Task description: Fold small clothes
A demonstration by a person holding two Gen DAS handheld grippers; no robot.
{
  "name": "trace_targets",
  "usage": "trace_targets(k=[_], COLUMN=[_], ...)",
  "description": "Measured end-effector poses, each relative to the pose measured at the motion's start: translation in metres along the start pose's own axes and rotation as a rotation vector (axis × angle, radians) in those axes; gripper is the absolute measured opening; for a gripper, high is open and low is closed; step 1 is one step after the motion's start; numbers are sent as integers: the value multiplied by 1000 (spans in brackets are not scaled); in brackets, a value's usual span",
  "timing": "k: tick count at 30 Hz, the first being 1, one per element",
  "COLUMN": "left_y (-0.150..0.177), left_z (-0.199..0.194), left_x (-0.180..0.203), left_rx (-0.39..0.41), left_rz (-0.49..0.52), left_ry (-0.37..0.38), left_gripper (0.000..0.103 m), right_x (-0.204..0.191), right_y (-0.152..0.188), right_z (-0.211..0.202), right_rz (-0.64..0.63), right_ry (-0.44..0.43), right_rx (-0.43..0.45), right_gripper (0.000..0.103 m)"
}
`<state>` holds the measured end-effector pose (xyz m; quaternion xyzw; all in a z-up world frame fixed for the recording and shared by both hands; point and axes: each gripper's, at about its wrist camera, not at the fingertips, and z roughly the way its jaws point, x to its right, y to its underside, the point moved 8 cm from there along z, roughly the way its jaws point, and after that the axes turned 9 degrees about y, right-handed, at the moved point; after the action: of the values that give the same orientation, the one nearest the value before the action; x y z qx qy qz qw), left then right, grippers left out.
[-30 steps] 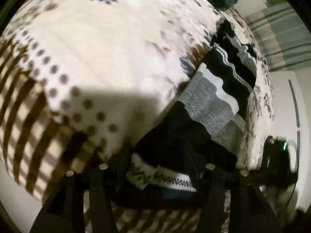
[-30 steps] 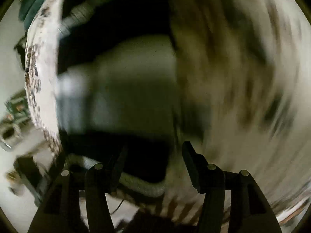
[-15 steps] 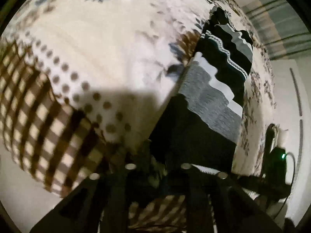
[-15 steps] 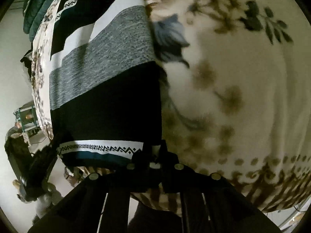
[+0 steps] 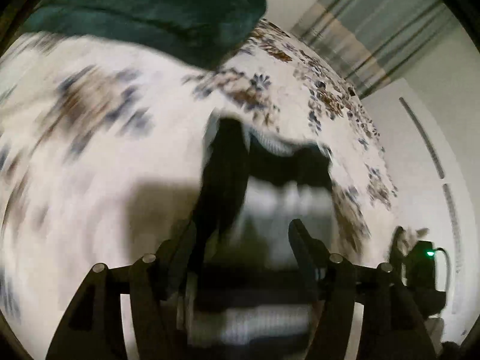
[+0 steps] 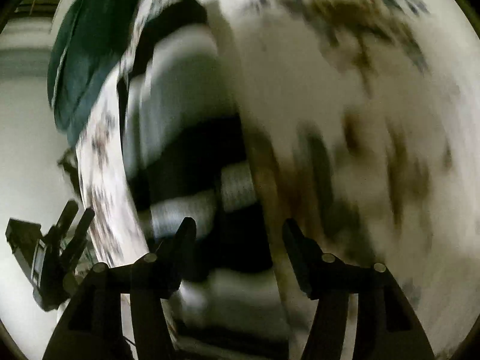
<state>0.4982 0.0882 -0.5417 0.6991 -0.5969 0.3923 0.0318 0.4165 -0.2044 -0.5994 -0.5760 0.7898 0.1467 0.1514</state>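
A small striped garment (image 5: 279, 186), black, grey and white, lies folded over on a floral bedspread (image 5: 99, 156). Both views are motion-blurred. My left gripper (image 5: 243, 234) is open right above the garment's near part, nothing between its fingers. In the right wrist view the same garment (image 6: 186, 138) lies left of centre. My right gripper (image 6: 237, 234) is open over the garment's near right edge and holds nothing.
A dark green pillow (image 5: 156, 12) lies at the bed's far end and also shows in the right wrist view (image 6: 87, 60). The bed's edge drops to a pale floor (image 5: 426, 162). A black device with a green light (image 5: 426, 255) stands beside the bed.
Half a second ago both grippers were shut at the garment's hem. Both have since opened, let go and moved forward fast; the lower part now lies folded over the upper part.
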Motion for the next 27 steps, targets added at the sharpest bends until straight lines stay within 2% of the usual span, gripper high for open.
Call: trace_targets(k=[1, 2, 5, 6, 7, 8, 9, 12, 16, 17, 18, 19, 21, 22, 24, 27], left_y=[-25, -36, -59, -61, -64, -66, -67, -86, -106, -108, -109, -110, -112, -111, -109, -104], left_z=[27, 44, 101, 114, 124, 132, 133, 107, 91, 92, 95, 97, 103, 108, 119, 124], left_x=[-2, -4, -13, -15, -16, -15, -14, -13, -34, -39, -43, -46, -47, -49, -51, -45], left_rx=[-14, -32, -116, -138, -146, -151, -151, -55, -7, -9, -18, -24, -36, -48, -80, -140], left_rz=[30, 51, 110, 127, 156, 196, 210, 176, 87, 72, 60, 55, 68, 69, 72, 61], left_ry=[0, 0, -14, -14, -24, -27, -26, 22, 52, 46, 49, 51, 48, 48, 47, 85], left_gripper=[62, 62, 61, 55, 40, 6, 3, 3, 3, 3, 3, 3, 3, 4, 4, 9], right_x=[-3, -3, -14, -13, -14, -15, -15, -23, -34, -29, -32, -39, -43, -43, -38, -48], right_y=[-27, -48, -111, -129, -142, -153, -163, -179, -182, -180, -182, -186, -195, -200, -208, -213], right_z=[2, 2, 17, 21, 25, 29, 31, 35, 51, 50, 51, 53, 47, 42, 48, 57], right_rz=[12, 20, 64, 79, 94, 110, 122, 143, 153, 150, 138, 123, 99, 93, 123, 83], right_ry=[-12, -20, -50, -59, -73, -92, -103, -136, -156, -160, -168, -160, -86, -48, 1, 47], right_rx=[24, 42, 79, 82, 84, 81, 77, 76, 66, 62, 67, 79, 142, 174, 160, 130], right_gripper=[62, 62, 62, 62, 62, 62, 62, 62, 62, 59, 50, 17, 11, 3, 3, 7])
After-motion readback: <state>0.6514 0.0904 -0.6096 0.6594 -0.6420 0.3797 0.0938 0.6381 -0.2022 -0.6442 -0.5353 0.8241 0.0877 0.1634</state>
